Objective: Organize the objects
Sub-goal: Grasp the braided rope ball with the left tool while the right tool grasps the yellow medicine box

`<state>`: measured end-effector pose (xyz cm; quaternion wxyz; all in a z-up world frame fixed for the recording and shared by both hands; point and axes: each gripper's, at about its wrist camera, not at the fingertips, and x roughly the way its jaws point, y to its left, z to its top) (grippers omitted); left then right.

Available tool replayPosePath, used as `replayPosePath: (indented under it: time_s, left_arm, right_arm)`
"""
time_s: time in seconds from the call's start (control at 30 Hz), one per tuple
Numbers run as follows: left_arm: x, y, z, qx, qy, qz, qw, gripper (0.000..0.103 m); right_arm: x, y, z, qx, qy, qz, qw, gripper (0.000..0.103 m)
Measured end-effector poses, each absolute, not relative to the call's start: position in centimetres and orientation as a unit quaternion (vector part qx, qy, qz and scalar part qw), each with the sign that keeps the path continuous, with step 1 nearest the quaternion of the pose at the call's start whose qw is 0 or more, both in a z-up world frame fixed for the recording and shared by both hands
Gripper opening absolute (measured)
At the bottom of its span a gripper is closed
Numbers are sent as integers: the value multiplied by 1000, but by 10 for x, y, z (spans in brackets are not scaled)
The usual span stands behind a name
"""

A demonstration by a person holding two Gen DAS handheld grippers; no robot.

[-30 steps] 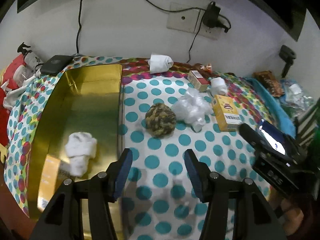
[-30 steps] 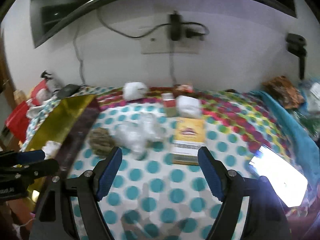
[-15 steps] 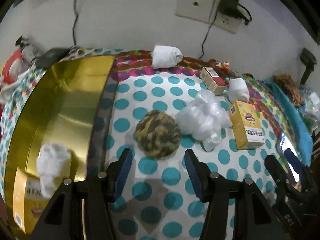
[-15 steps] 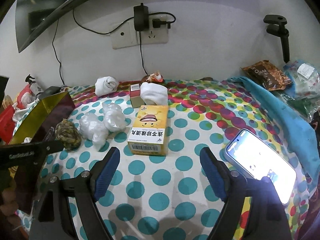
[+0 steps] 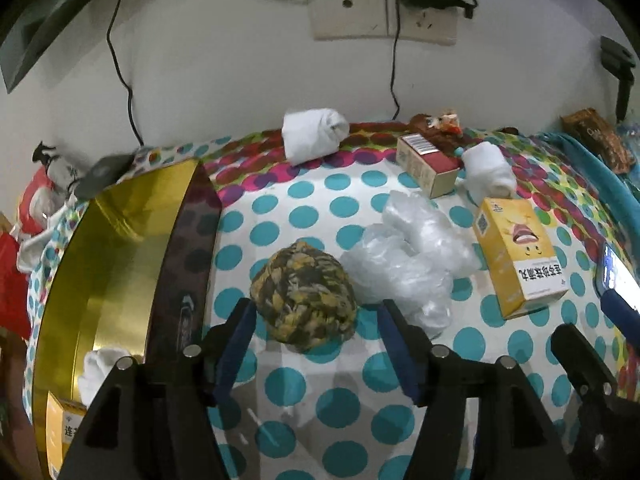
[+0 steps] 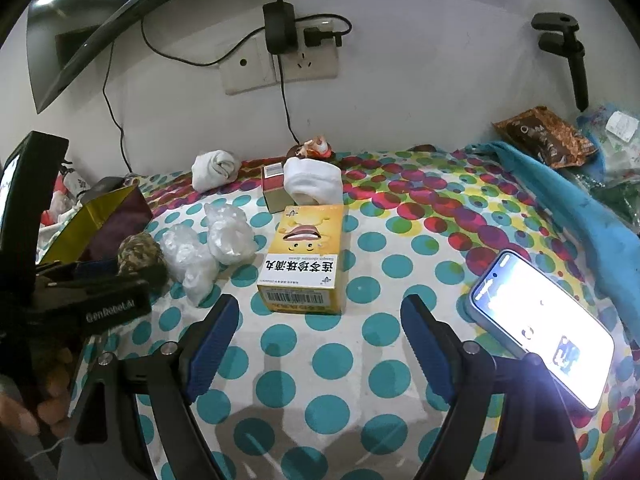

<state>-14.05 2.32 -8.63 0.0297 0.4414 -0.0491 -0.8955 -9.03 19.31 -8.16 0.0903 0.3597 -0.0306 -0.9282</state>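
Note:
A brown-and-yellow woven ball (image 5: pixel 304 298) lies on the dotted cloth beside the gold box (image 5: pixel 112 264). My left gripper (image 5: pixel 316 312) straddles the ball's near side. Its jaws are opening and the pads stand clear of the ball. A crumpled clear plastic bag (image 5: pixel 404 256) touches the ball's right side. In the right wrist view a yellow carton (image 6: pixel 304 260) lies flat just ahead of my right gripper (image 6: pixel 320 306), which is open with nothing between its fingers. Inside the gold box lie a white sock (image 5: pixel 98 368) and another yellow carton (image 5: pixel 64 428).
Two rolled white socks (image 5: pixel 312 138) (image 5: pixel 486 170) and a small red-and-white carton (image 5: pixel 426 164) sit near the wall. A lit phone (image 6: pixel 540 328) lies to the right of my right gripper. Blue cloth (image 6: pixel 568 200) and snack bags line the far right. Cables hang from wall sockets.
My left gripper has moved forward and down from beside the gold box to the woven ball, and its jaws have widened. My right gripper has come closer to the yellow carton.

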Motion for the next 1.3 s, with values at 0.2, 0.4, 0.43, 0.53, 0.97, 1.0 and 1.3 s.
replayPosePath:
  time_s: [0.2, 0.4, 0.43, 0.53, 0.97, 1.0, 1.3]
  left_arm:
    - [-136, 20, -94, 426, -54, -903, 29, 65]
    - [-130, 15, -99, 412, -52, -910, 8, 65]
    - [-129, 16, -100, 409, -57, -911, 6, 65]
    - [-129, 17, -103, 402, -79, -912, 9, 60]
    - [-125, 1, -102, 392, -58, -917, -28, 56]
    - [-123, 1, -100, 387, -55, -920, -27, 56]
    - [-114, -4, -93, 367, -35, -929, -19, 56]
  right_arm:
    - [-95, 191, -85, 373, -27, -923, 88, 82]
    - [-101, 189, -88, 382, -35, -919, 94, 82]
    - [-102, 188, -89, 382, -34, -919, 95, 82]
    - [-104, 183, -89, 381, -29, -919, 93, 82]
    - [-118, 178, -94, 397, -30, -913, 88, 83]
    - [-119, 177, -95, 402, -29, -911, 86, 83]
    - [-132, 167, -103, 424, -12, -902, 75, 81]
